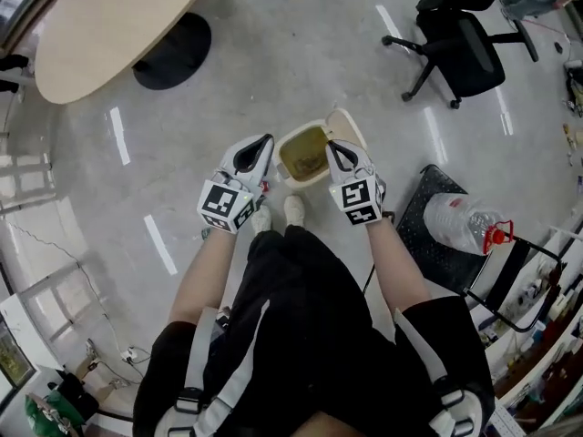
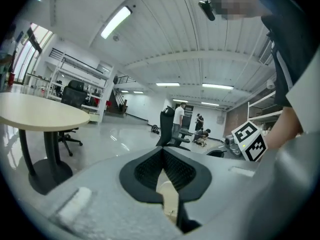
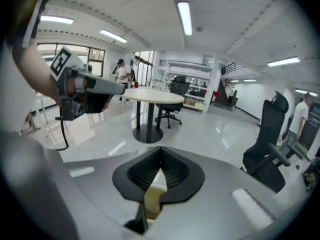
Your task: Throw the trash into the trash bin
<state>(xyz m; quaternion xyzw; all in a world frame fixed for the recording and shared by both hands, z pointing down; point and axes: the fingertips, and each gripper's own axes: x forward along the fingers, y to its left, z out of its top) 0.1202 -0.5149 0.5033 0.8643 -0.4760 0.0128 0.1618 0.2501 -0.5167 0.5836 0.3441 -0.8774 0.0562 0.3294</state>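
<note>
A small cream trash bin (image 1: 314, 177) stands on the floor just ahead of the person's shoes, its lid (image 1: 347, 125) tipped back and a yellowish liner inside. My left gripper (image 1: 268, 140) hangs over the bin's left rim and my right gripper (image 1: 332, 146) over its right rim, well above it. Both point forward. In the left gripper view the jaws (image 2: 163, 153) meet at the tips with nothing between them. The right gripper view shows the same for the right gripper (image 3: 160, 153). A strip of the bin shows through the slot under each pair of jaws. No trash is visible in either gripper.
A round beige table (image 1: 109, 25) on a black base (image 1: 173, 51) stands at the far left. A black office chair (image 1: 460, 48) is at the far right. A clear plastic bottle (image 1: 460, 221) lies on a black seat to my right, beside shelving. People (image 2: 178, 116) are far off.
</note>
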